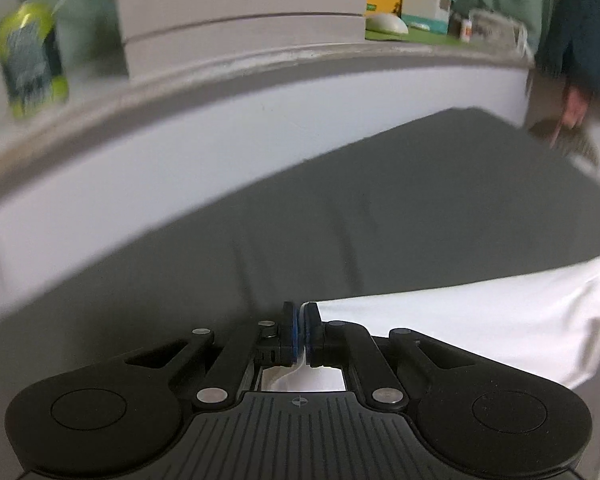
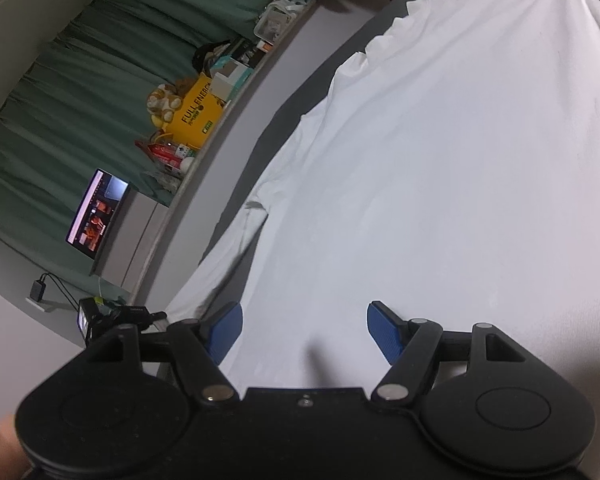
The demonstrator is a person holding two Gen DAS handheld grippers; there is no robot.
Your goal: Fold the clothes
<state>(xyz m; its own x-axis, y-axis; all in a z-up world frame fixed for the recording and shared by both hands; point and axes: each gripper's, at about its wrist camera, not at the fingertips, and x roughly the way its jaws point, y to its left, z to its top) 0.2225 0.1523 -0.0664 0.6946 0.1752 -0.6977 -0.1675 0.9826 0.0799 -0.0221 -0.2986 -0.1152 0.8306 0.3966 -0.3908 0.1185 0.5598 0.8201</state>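
Green curtains (image 2: 80, 80) hang behind a cluttered ledge (image 1: 260, 62) that runs along a dark grey surface (image 1: 380, 200); whether that surface is a bed or a mat cannot be told. On it lies the white garment (image 2: 440, 160), spread wide in the right wrist view. The left hand-held gripper (image 1: 300, 330) has its blue pads pressed together on an edge of the white garment (image 1: 460, 332), a fold of cloth showing between them and the rest trailing off to the right. The right hand-held gripper (image 2: 304, 330) is spread, its blue pads (image 2: 224, 332) apart just above the cloth with nothing pinched. On the ledge stand a green can (image 1: 32, 60), stacked pale boxes (image 1: 240, 12), a yellow carton (image 2: 198, 114) and a lit screen (image 2: 96, 212). A person's hand (image 1: 576, 108) shows at the far corner.
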